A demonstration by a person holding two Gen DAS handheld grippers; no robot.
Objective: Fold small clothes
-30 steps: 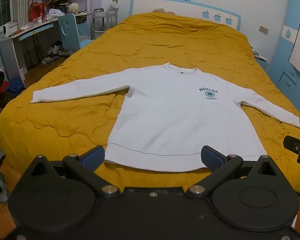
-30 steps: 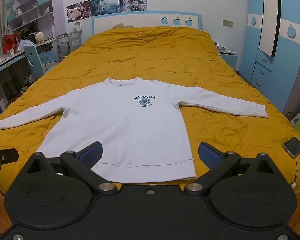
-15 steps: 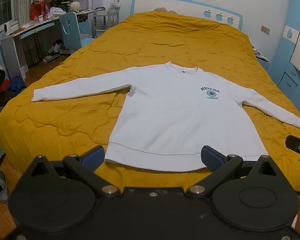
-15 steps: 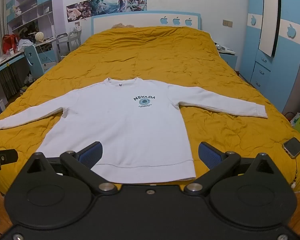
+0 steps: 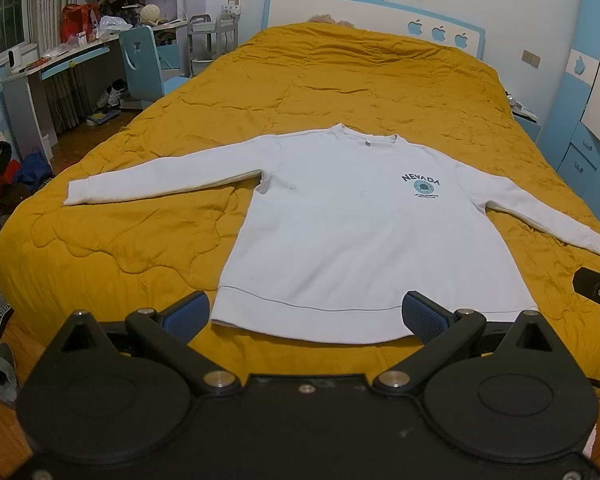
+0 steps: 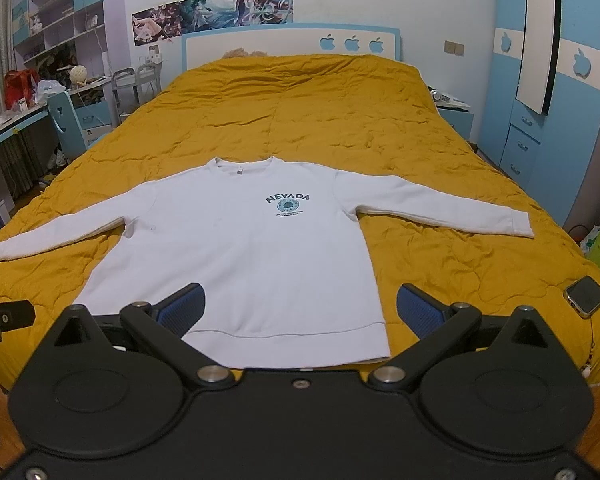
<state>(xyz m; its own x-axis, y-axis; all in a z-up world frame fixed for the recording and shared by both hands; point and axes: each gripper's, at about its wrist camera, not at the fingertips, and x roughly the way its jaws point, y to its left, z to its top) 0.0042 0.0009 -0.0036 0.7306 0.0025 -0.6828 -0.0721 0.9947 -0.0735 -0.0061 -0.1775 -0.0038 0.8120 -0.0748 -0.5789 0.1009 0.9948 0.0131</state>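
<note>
A white NEVADA sweatshirt (image 5: 352,236) is lying flat, sleeves spread, on the near half of the mustard quilt (image 5: 320,88). The left gripper (image 5: 306,312) and right gripper (image 6: 298,306) are hovering at its near hem, jaws wide apart, gripping nothing.

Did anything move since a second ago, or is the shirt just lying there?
Almost nothing moved. The left gripper shifted its view only a tiny bit; nothing was grabbed or let go. The shirt stays spread flat on the bed, sleeves out, and both grippers, the right one too, stay open near its hem.
</note>
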